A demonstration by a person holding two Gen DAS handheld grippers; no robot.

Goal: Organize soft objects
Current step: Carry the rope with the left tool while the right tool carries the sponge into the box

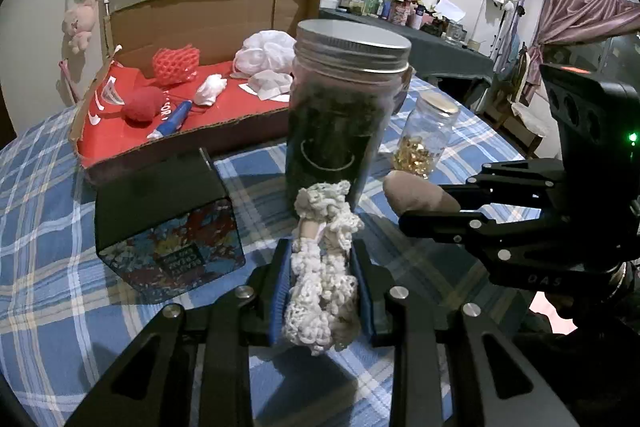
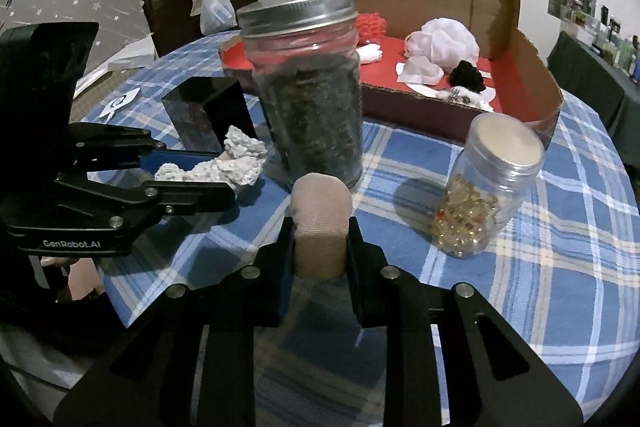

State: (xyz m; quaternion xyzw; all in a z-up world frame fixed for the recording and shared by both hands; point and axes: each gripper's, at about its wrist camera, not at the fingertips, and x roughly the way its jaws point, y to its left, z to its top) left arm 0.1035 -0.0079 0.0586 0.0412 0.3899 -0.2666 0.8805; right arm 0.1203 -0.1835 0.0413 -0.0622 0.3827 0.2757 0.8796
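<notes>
My left gripper (image 1: 322,255) is shut on a white crocheted scrunchie (image 1: 320,287), held above the checked tablecloth just before a tall dark-filled jar (image 1: 344,107). It also shows in the right wrist view (image 2: 224,163). My right gripper (image 2: 320,227) is shut on a beige sock (image 2: 320,219), which also shows in the left wrist view (image 1: 416,195). Behind the jar stands an open cardboard box with a red floor (image 1: 240,107), also in the right wrist view (image 2: 516,67). It holds a red mesh pouf (image 1: 176,65), a red ball (image 1: 144,107), a white mesh pouf (image 1: 264,55) and other soft things.
A black tin with a floral side (image 1: 168,219) stands left of the jar. A small jar of amber capsules (image 2: 480,195) stands to the right. A cluttered dark table (image 1: 420,27) is behind. The round table's edge runs near on the right.
</notes>
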